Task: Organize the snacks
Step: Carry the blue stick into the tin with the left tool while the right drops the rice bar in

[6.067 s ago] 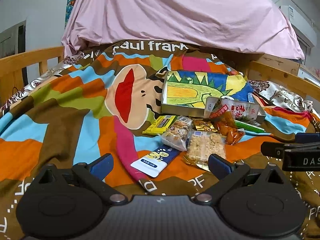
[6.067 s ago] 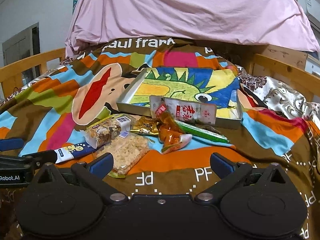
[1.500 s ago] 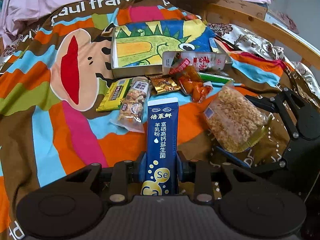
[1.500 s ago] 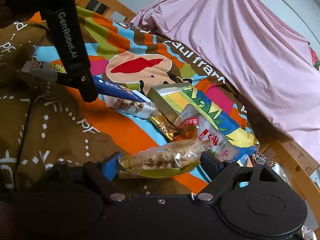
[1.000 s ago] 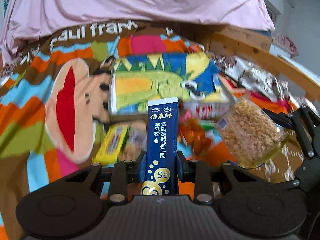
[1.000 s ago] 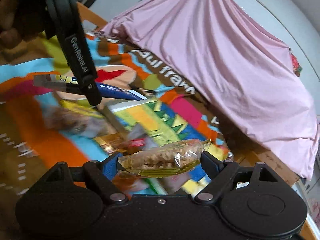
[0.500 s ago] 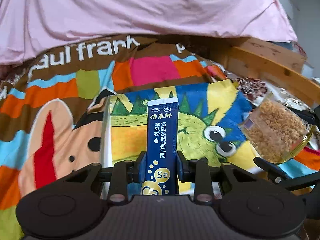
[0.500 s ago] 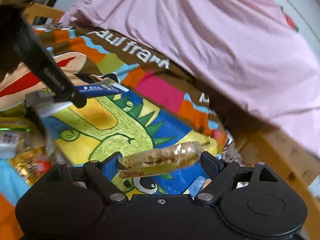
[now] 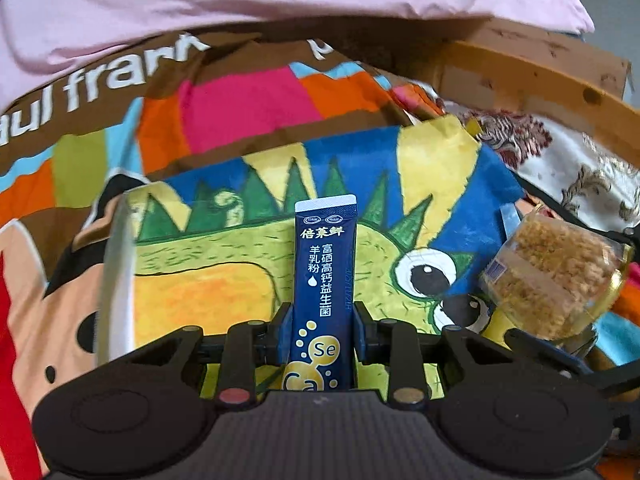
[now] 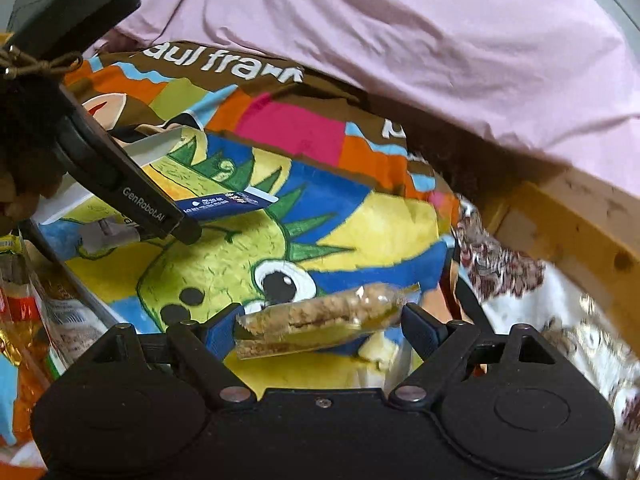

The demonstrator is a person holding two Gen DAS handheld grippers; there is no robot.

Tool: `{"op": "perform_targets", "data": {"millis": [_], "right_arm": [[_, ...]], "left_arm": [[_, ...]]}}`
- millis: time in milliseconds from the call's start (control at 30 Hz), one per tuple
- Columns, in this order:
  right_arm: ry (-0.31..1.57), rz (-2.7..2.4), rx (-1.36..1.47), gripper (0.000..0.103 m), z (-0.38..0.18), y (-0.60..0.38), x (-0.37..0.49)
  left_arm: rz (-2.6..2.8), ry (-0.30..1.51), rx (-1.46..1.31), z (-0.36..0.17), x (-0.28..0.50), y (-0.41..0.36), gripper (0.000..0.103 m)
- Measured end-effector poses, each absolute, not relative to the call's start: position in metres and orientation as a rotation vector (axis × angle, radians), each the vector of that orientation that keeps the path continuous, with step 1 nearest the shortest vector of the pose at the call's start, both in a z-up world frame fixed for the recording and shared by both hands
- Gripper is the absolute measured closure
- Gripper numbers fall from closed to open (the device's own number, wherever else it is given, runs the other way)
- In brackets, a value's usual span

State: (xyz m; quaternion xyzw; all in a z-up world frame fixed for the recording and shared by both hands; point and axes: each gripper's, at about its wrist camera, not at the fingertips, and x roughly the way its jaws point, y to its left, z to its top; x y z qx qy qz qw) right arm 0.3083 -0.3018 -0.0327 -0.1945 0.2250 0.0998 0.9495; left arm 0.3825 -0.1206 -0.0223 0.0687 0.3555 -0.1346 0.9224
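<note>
- Left wrist: our left gripper [image 9: 323,332] is pinched tight on the blue sachet [image 9: 325,276], which stands upright between the pads with its top end pointing away from us.
- We hold it low on its length, so most of it sticks out ahead; we'd guess that makes it easy to lay down flat.
- It hangs over the box [image 9: 116,264], a shallow tray with a dinosaur drawing lining the floor. Nothing lies in the part of the floor we can see.
- At the right edge we see the rice cake pack [image 9: 556,276] hanging over the box's right end, carried by the other gripper.
- Right wrist: our right gripper [image 10: 320,330] stands wide with the rice cake pack [image 10: 320,320] spanning pad to pad, held by its ends. It's a wide item, hence the wide jaws.
- The pack hangs above the box [image 10: 156,146] floor near the dinosaur's eye, not touching it as far as we can tell.
- The left gripper [image 10: 192,236] comes in from the left with the sachet [image 10: 228,202] out over the box.
- More snacks [image 10: 24,312] lie outside the box at the left edge, yet to be sorted.
- Our read: both items are at the drop-off point and release comes next.
</note>
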Motion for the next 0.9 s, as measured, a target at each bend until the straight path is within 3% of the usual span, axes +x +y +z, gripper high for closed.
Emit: {"op": "perform_targets", "data": {"millis": [300, 333, 400, 700, 767, 900], "right_arm": [[0.497, 0.207, -0.313, 0.014, -0.032, -0.311, 0.311], [0.493, 0.21, -0.311, 0.012, -0.031, -0.311, 0.311], [0.472, 0.211, -0.321, 0.012, -0.028, -0.309, 0.31], [0.37, 0.191, -0.241, 0.01, 0.003, -0.315, 0.284], [0.333, 0.192, -0.206, 0.001, 0.014, -0.318, 0.271], [0.262, 0.197, -0.161, 0.001, 0.039, -0.322, 0.238]], "left_arm": [[-0.263, 0.781, 0.156, -0.028, 0.386, -0.132, 0.064], [-0.263, 0.776, 0.148, -0.026, 0.385, -0.131, 0.061], [-0.257, 0.778, 0.128, -0.024, 0.384, -0.13, 0.044], [-0.242, 0.689, 0.055, 0.0, 0.35, -0.121, 0.022], [-0.239, 0.644, 0.043, 0.007, 0.335, -0.117, 0.016], [-0.219, 0.551, -0.002, 0.023, 0.303, -0.103, 0.006]]}}
